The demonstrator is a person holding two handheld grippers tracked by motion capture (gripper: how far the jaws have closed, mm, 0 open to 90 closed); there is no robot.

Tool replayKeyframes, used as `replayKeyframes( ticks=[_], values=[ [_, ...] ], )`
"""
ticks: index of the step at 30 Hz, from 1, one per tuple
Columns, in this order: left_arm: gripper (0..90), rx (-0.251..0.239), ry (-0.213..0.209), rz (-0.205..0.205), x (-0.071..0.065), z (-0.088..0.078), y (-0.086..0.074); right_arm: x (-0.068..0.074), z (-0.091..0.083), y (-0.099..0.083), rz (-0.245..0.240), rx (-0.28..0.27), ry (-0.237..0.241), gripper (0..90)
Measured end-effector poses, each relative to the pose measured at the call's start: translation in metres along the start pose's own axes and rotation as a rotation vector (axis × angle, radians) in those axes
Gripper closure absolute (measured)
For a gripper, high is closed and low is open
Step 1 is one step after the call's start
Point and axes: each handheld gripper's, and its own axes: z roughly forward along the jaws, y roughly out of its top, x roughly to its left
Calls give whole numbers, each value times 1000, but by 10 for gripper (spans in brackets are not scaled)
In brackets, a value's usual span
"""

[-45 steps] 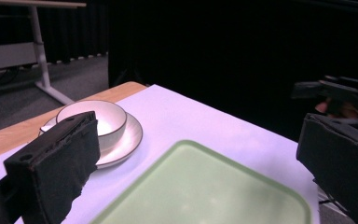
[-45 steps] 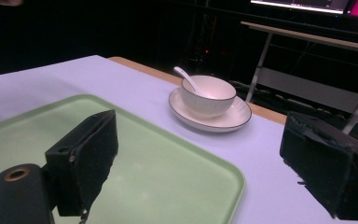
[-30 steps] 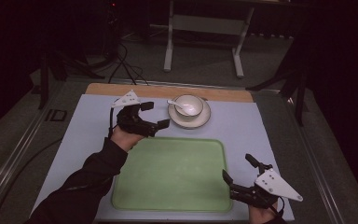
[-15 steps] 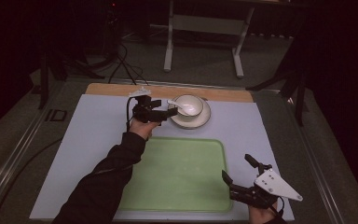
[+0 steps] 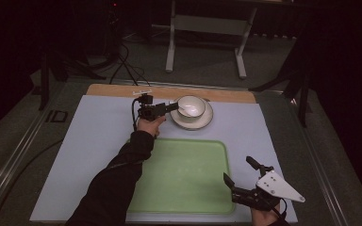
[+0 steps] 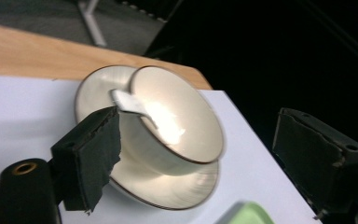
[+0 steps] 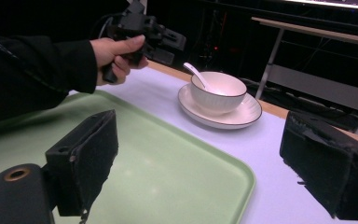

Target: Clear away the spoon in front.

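From the high view, the left gripper (image 5: pixel 172 107) is right up against the white bowl (image 5: pixel 192 106), which sits on a saucer (image 5: pixel 192 121) near the far edge of the pale blue mat (image 5: pixel 94 141), just past the green tray (image 5: pixel 184 174). A white spoon (image 5: pixel 183 109) rests in the bowl with its handle sticking out toward that gripper. The right gripper (image 5: pixel 238 178) is way over at the near right corner of the tray, well apart from the bowl, jaws spread with nothing in them.

In the left gripper view the bowl (image 6: pixel 177 116) sits between the two black jaws, spoon handle (image 6: pixel 130 103) poking over the rim just beside the left pad (image 6: pixel 93 154). The jaws have just been closing in, but they're still spread and I can't see either pad pressing on anything. A bit of the saucer (image 6: pixel 168 186) shows underneath.

The right gripper view looks across the tray (image 7: pixel 168 163) between its wide-open jaws. Beyond it are the bowl (image 7: pixel 218 91) on its saucer (image 7: pixel 242 114), the spoon (image 7: pixel 196 74) leaning in it, and the person's hand (image 7: pixel 119 53) holding the left gripper (image 7: pixel 170 46) just beside the spoon handle.
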Motion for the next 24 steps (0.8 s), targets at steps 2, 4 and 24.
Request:
replayKeyframes(
  ticks=[2, 4, 24],
  values=[
    [227, -9, 25, -28, 4, 6, -2, 0, 0, 0, 2, -1, 3, 112],
    [262, -16, 33, -46, 7, 10, -4, 0, 0, 0, 6, 0, 4, 112],
    [599, -86, 69, -157, 23, 40, -7, -3, 1, -2, 29, 9, 16, 113]
  ],
)
